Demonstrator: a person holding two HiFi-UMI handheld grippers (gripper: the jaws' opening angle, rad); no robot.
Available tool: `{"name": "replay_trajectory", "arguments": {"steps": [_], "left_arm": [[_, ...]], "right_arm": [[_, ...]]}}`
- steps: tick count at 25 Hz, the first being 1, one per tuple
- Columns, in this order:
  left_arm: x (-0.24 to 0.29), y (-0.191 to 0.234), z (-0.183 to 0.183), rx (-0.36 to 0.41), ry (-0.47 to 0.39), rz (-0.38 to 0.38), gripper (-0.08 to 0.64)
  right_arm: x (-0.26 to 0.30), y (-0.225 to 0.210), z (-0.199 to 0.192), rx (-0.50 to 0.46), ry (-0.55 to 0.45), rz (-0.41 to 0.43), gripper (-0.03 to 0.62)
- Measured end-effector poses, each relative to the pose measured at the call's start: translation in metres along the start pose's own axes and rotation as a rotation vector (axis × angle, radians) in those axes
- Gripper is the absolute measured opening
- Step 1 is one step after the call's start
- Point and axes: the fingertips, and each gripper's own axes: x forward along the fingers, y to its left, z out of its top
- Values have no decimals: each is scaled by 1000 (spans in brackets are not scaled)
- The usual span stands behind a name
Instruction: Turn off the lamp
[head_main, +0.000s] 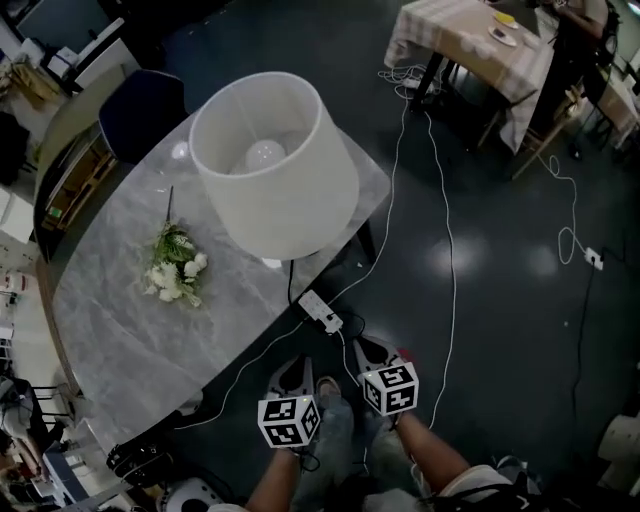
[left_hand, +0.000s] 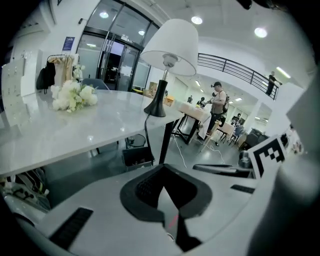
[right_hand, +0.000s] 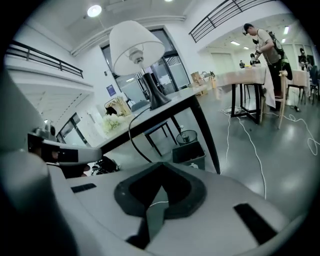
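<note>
A table lamp with a white shade (head_main: 275, 170) stands on the grey marble table (head_main: 120, 320); its pale bulb (head_main: 265, 155) shows inside the shade. Its black cord drops off the table's near edge to a white switch box (head_main: 320, 311). Both grippers are low, in front of that edge. My left gripper (head_main: 293, 375) is shut and holds nothing, just below the box. My right gripper (head_main: 366, 352) is shut and holds nothing, just right of it. In the left gripper view the lamp (left_hand: 167, 50) rises above the shut gripper (left_hand: 167, 200). In the right gripper view the lamp (right_hand: 136, 42) stands over my shut gripper (right_hand: 157, 197).
White flowers (head_main: 175, 265) lie on the table left of the lamp. A dark chair (head_main: 140, 110) stands behind it. White cables (head_main: 445, 220) trail over the dark floor to a cloth-covered table (head_main: 480, 35). A bin (right_hand: 190, 150) sits under the marble table. A person (left_hand: 217, 102) stands farther off.
</note>
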Motion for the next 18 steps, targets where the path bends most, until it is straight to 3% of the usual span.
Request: {"name": "replay_trajectory", "arguments": {"steps": [4, 11, 18], "left_arm": [[-23, -17, 23, 2, -18, 0, 8], [-48, -50, 70, 1, -95, -34, 8], [-73, -59, 124, -4, -204, -4, 8]], "right_arm": [[-34, 12, 30, 17, -5, -2, 0], [-77, 25, 79, -47, -29, -5, 0], [-108, 45, 132, -139, -98, -14, 0]]}}
